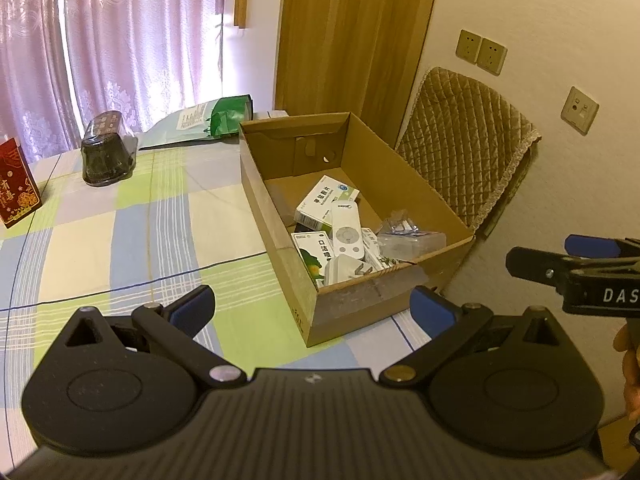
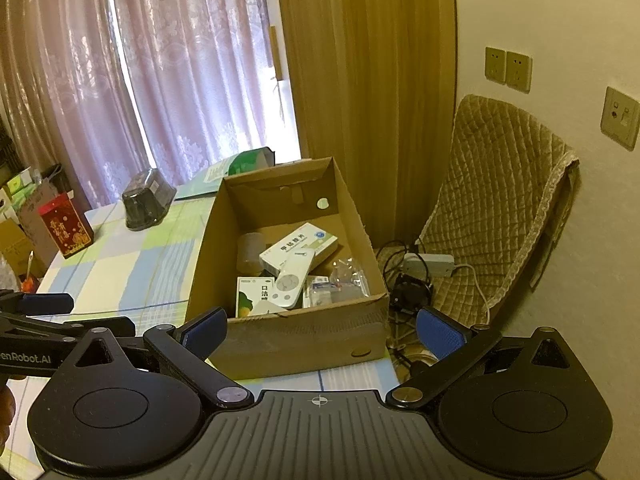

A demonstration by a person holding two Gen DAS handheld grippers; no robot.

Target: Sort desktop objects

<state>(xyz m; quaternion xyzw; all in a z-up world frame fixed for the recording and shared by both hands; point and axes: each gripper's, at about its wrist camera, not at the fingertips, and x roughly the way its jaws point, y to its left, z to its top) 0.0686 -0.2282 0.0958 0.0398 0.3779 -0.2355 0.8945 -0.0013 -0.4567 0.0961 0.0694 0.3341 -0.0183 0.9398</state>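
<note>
Cardboard box (image 1: 356, 216) sits straight ahead of my left gripper (image 1: 312, 312), at the far right corner of the table (image 1: 120, 240), open at the top. From my right gripper (image 2: 320, 332) the same box (image 2: 288, 336) lies dead ahead, its near wall between the two blue pads.

Contents I can read: white remote (image 1: 348, 230) lying on top, a white-and-green medicine carton (image 1: 326, 200) beyond it, a second green-printed carton (image 1: 314, 250) nearer me, a clear plastic packet (image 1: 412, 234) to the right. Right wrist view also shows a brown tape roll (image 2: 251, 254) at the box's left wall.

Left gripper: fingers spread wide, nothing between them. Right gripper: likewise spread wide and empty. Each gripper appears at the edge of the other's view, side by side, both short of the box.

Surroundings, relative to the left gripper: ahead left, a dark plastic container (image 1: 108, 152) on the checked cloth; far left, a red printed box (image 1: 16, 184), upright; beyond the cardboard box, a green-and-white bag (image 1: 200, 120) lying flat. Right of the box and off the table, a chair with a quilted tan cover (image 1: 464, 148); on its seat in the right wrist view, a power strip (image 2: 430, 264) and tangled black cables. Wall sockets (image 1: 482, 52) above the chair. Curtains (image 1: 120, 40) behind the table.

Table stretch between the grippers and the box shows only cloth.
</note>
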